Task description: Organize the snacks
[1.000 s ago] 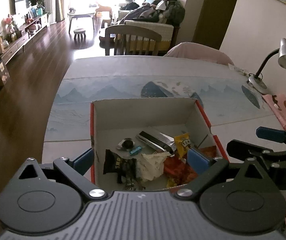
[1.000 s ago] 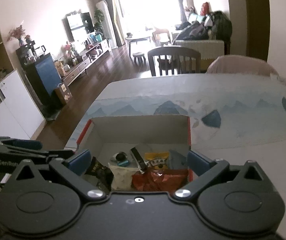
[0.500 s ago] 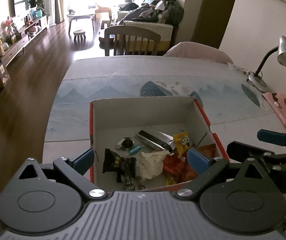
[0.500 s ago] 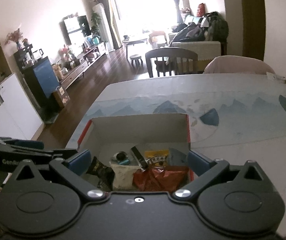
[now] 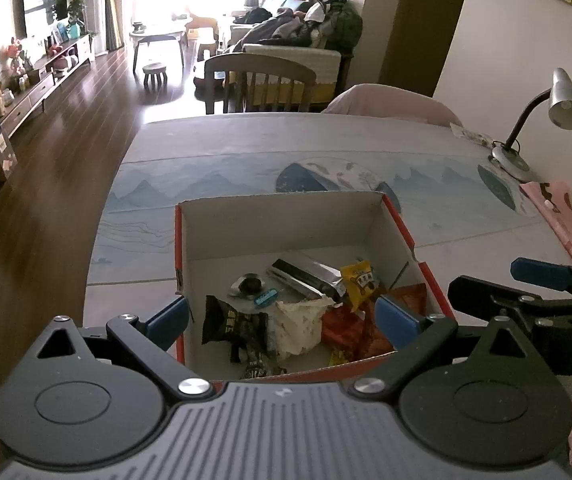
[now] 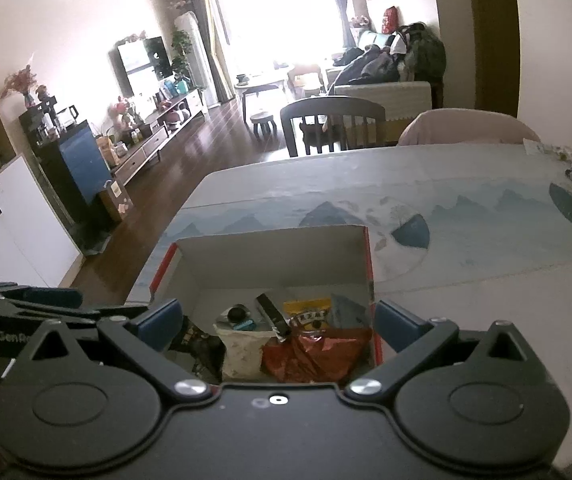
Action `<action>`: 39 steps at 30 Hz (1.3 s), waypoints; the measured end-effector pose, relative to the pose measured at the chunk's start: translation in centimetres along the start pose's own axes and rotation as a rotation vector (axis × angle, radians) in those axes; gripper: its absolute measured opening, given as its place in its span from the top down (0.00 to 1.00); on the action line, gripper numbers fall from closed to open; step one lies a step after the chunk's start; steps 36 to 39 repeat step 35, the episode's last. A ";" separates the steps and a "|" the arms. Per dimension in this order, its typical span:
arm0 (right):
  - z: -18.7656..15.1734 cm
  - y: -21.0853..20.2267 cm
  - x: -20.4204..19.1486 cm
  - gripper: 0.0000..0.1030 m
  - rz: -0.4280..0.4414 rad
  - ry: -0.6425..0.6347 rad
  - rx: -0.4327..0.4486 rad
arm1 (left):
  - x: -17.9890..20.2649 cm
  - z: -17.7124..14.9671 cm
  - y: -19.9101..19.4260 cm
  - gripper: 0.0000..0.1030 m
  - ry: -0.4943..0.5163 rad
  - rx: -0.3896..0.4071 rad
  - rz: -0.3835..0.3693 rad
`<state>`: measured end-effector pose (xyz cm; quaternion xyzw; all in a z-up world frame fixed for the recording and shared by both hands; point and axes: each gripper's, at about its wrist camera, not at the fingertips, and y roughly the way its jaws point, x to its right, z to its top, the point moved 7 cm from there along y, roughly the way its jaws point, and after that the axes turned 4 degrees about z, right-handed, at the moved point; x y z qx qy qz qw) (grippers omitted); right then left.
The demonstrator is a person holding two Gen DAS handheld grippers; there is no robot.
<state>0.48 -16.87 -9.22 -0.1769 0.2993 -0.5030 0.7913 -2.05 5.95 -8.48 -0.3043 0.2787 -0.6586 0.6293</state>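
Left wrist view: the left gripper (image 5: 282, 316) hovers over the near edge of the box (image 5: 286, 220), its blue fingers (image 5: 168, 316) spread wide with nothing between them; the snacks lie in a loose heap on the box floor, a black packet (image 5: 232, 324) beside a white bag (image 5: 299, 322), a silver bar (image 5: 305, 274) and a yellow packet (image 5: 359, 280) behind. The right gripper (image 5: 525, 280) shows alongside to the right, outside the box. Reaching into the heap risks pinching two wrappers at once, since they overlap. Right wrist view: the right gripper (image 6: 278, 322) is likewise spread and empty, held level above the near wall, looking down on the red packet (image 6: 317, 354); a low dip could catch the cardboard rim and drag the box across the table (image 6: 465, 184)
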 end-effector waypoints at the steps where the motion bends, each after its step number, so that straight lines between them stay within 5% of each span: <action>1: 0.0 0.0 0.1 0.00 -0.002 0.004 -0.001 | 0.0 0.0 0.0 0.03 -0.002 0.001 0.002; 39: -0.7 -0.2 0.5 0.00 -0.015 0.019 -0.004 | 1.6 -1.0 -0.1 0.03 -0.020 -0.013 -0.018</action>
